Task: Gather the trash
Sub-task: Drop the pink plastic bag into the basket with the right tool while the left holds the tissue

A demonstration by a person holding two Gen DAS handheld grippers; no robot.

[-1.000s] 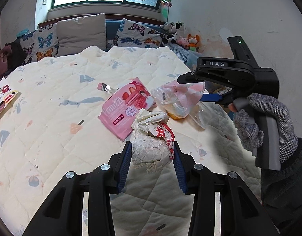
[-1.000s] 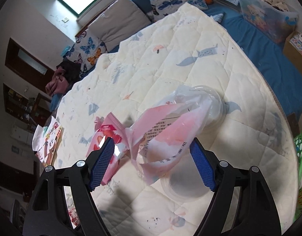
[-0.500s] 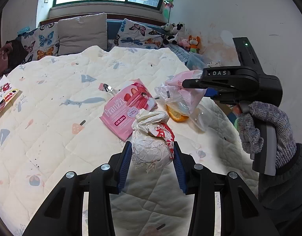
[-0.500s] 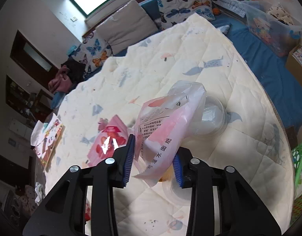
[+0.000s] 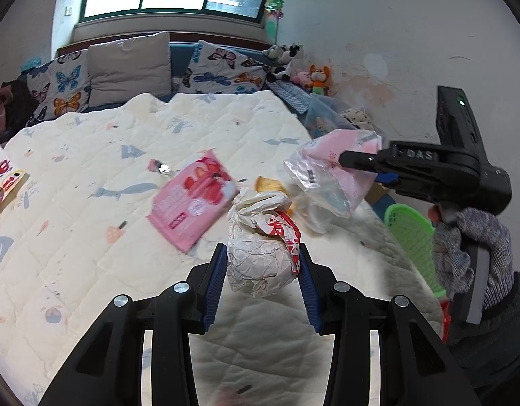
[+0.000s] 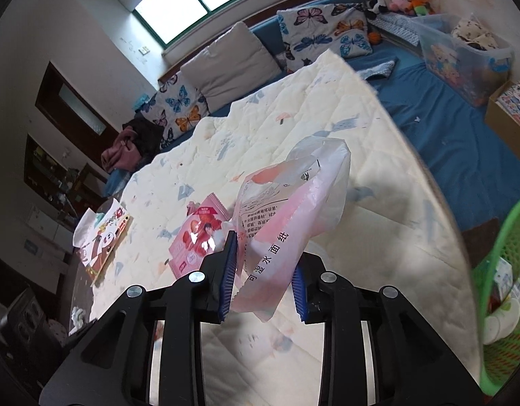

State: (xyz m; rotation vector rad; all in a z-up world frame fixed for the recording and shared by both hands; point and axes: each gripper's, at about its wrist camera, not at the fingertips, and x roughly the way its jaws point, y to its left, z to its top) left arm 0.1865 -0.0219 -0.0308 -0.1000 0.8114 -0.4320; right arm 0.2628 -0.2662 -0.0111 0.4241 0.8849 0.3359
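The left gripper (image 5: 260, 279) is clamped on a crumpled ball of white paper wrapping with red lettering (image 5: 261, 247), its blue pads pressing the ball from both sides above the cream quilted bedspread with small pastel prints (image 5: 91, 203). The right gripper (image 6: 262, 270) is closed on a limp pink-and-clear plastic wet-wipe packet printed with black characters (image 6: 287, 209); its jaws came together within the last second, and the packet is now pinched between the pads and lifted clear of the quilt.

The left wrist view shows what the other view does not: the right gripper (image 5: 368, 164) from the side, held by a hand in a grey knitted glove (image 5: 469, 250), with the packet (image 5: 331, 172) dangling from its tip over the bed's right edge. Under the packet lie a clear plastic cup or lid (image 5: 314, 213) and an orange scrap (image 5: 268, 184), partly hidden behind the paper ball; what the scrap is cannot be told. A flat pink snack pouch with a strawberry picture (image 5: 192, 206) lies on the quilt to the left of the ball, and a small silvery wrapper piece (image 5: 162, 167) lies just beyond it.

The right wrist view alone shows the inside of the green plastic mesh basket (image 6: 503, 270) beside the bed, where some white containers (image 6: 503, 314) lie. It also shows the pink pouch (image 6: 199, 237) to the left of the held packet, and a picture book with cartoon animals (image 6: 104, 240) near the quilt's far left edge.
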